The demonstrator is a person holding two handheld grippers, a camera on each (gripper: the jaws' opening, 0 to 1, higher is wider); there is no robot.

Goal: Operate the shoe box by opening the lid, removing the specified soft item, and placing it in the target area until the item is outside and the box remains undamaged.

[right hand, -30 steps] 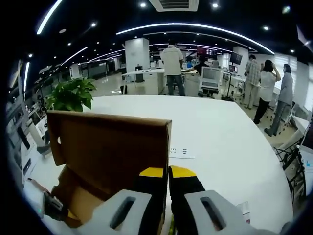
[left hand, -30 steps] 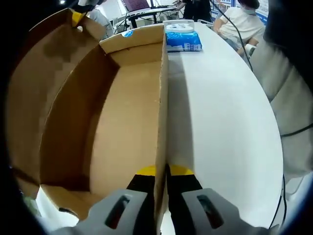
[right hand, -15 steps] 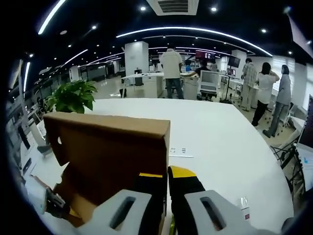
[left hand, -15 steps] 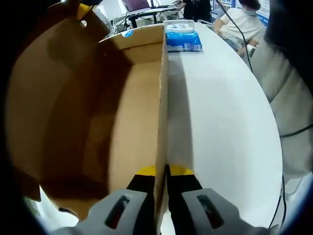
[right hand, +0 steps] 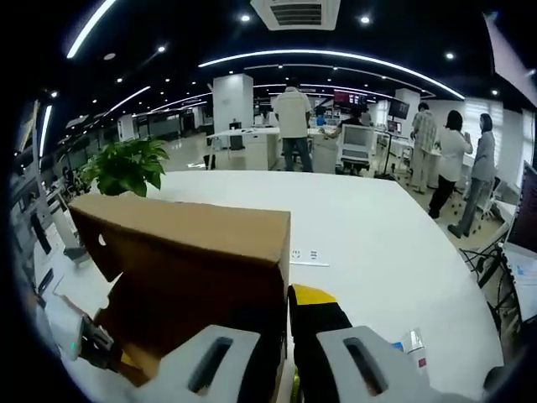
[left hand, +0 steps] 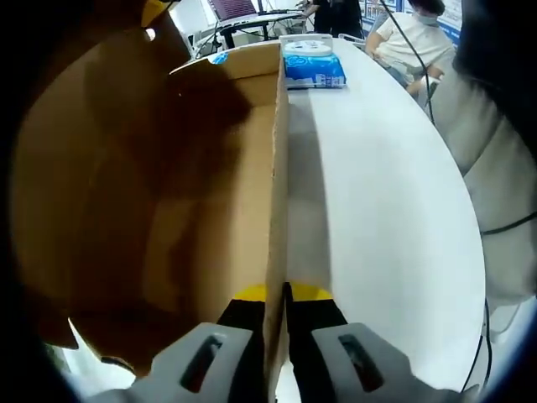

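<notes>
The brown cardboard shoe box [left hand: 226,168] lies open-topped on the white table [left hand: 377,218]. I see nothing inside its shadowed interior. My left gripper [left hand: 284,294] is shut on the box's right side wall [left hand: 277,159]. The hinged lid [left hand: 67,168] leans over the box from the left, and a yellow fingertip [left hand: 155,10] of my right gripper holds its top edge. In the right gripper view, my right gripper [right hand: 285,295] is shut on the lid [right hand: 193,252], whose outer face tilts toward the camera. A blue soft tissue pack [left hand: 313,67] rests on the table beyond the box's far end.
A seated person [left hand: 411,34] is at the table's far right edge. In the right gripper view a potted plant [right hand: 126,164] stands behind the lid, a small paper label [right hand: 309,255] lies on the table, and several people [right hand: 294,126] stand in the background.
The lid has swung further over the box, and its shadow has spread across the box's inside. My left gripper has kept its hold on the wall.
</notes>
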